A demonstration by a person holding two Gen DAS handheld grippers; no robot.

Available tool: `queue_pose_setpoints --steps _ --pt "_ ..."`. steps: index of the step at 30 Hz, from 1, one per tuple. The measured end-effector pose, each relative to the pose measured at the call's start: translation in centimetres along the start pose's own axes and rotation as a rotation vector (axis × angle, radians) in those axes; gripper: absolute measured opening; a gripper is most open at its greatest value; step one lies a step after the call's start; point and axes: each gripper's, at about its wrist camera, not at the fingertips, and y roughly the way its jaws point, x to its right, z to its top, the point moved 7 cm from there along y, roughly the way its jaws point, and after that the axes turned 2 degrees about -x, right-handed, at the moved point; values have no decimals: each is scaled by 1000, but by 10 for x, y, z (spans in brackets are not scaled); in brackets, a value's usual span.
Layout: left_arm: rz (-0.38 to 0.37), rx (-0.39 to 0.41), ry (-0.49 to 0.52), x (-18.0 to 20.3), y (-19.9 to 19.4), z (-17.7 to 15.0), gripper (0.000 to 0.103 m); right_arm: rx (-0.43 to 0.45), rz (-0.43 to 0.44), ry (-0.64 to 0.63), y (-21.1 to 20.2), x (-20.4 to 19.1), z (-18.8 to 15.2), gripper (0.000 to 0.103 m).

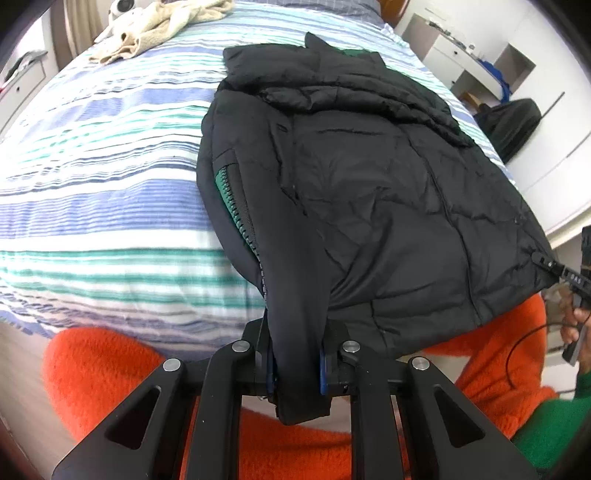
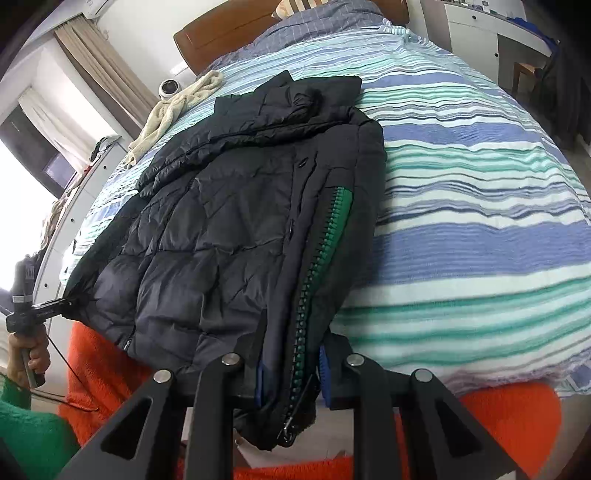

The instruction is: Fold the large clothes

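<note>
A black quilted jacket point(image 1: 369, 177) with green lining and a zipper lies on a striped bed, its hem hanging over the near edge. My left gripper point(image 1: 297, 365) is shut on one hem corner. My right gripper point(image 2: 290, 373) is shut on the other hem corner, by the zipper point(image 2: 314, 280). The jacket point(image 2: 221, 221) is stretched between the two grippers. The right gripper also shows at the right edge of the left wrist view point(image 1: 570, 280). The left gripper shows at the left edge of the right wrist view point(image 2: 44, 308).
The blue, green and white striped bedspread point(image 1: 110, 184) covers the bed. A cream garment point(image 1: 159, 26) lies at the far end beside a small white camera point(image 2: 170, 88). An orange blanket point(image 1: 103, 365) lies below the near edge. White drawers point(image 1: 461, 55) stand beside the bed.
</note>
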Motion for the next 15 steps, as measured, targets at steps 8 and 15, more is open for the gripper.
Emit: queue_pose_setpoints --steps 8,15 --pt "-75 -76 12 1 -59 -36 15 -43 141 75 -59 -22 -13 20" --pt "-237 157 -81 -10 -129 65 18 145 327 132 -112 -27 83 20"
